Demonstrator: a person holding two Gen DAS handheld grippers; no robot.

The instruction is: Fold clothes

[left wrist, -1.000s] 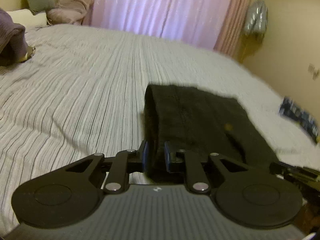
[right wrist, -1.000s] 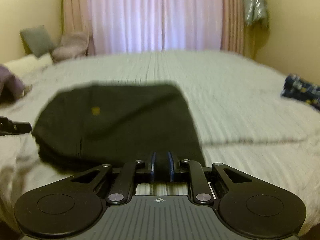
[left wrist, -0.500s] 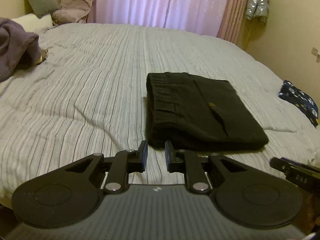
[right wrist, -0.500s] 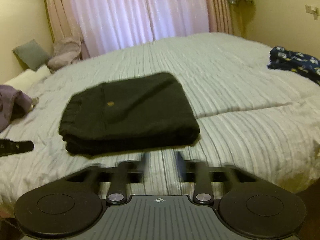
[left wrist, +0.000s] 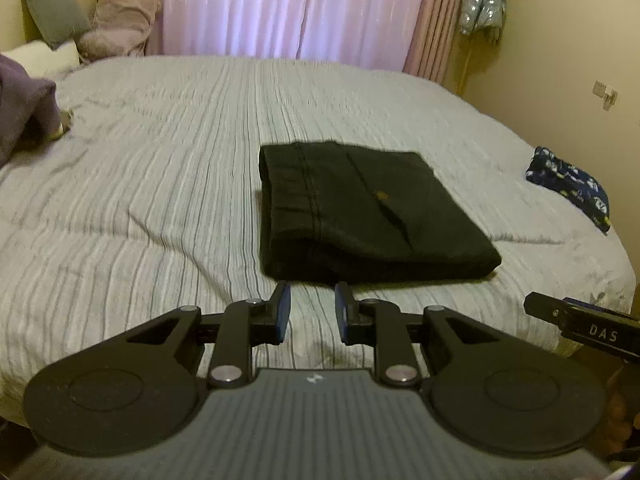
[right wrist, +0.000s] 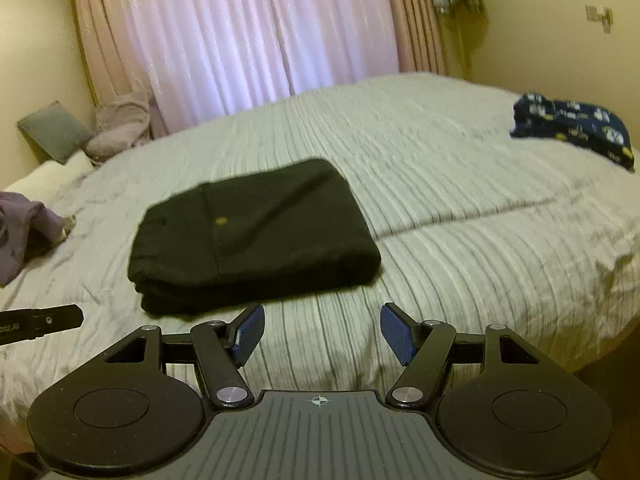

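Folded black trousers (left wrist: 360,216) flat on striped bedspread (left wrist: 160,184), just beyond both grippers; left gripper (left wrist: 311,312) jaws opening, narrow, empty; right gripper (right wrist: 322,334) jaws opening, wide, empty

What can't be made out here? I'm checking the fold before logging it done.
- Black garment: its underside and inner layers, hidden by its own top layer in both views.
- Purple garment: cut off by the left edge, both views.
- Navy patterned garment: blurred, print unreadable.
- Hanging jacket: too small for detail.
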